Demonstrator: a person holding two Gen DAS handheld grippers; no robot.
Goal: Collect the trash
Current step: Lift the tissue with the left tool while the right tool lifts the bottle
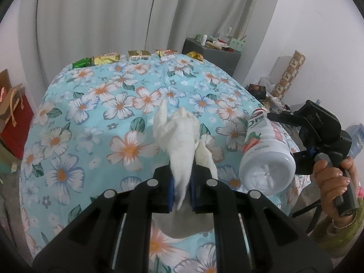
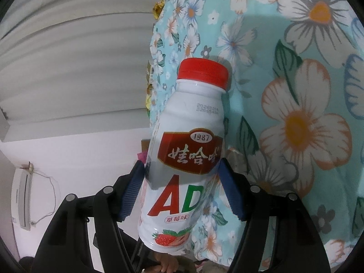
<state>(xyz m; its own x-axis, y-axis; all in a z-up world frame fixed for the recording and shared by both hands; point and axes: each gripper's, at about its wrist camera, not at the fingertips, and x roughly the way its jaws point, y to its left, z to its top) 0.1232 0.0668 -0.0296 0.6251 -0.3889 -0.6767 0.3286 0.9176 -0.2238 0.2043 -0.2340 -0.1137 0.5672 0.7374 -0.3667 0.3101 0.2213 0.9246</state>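
A desk [image 1: 75, 118] draped in a blue floral cloth fills both views, with foil snack wrappers [image 1: 107, 59] lined along its far edge. Your right gripper [image 2: 182, 191] clamps a white strawberry-milk bottle [image 2: 188, 141] around its body, held above the desk's right edge. Your left gripper [image 1: 182, 191] is pinched nearly shut on a crumpled white tissue [image 1: 179, 141], lifted over the near-middle. The tissue's thin tail could slip free if you swing quickly. Only the left view shows your hand [image 1: 334, 182] and the wrappers clearly; only the right shows the bottle's red cap [image 2: 203, 72].
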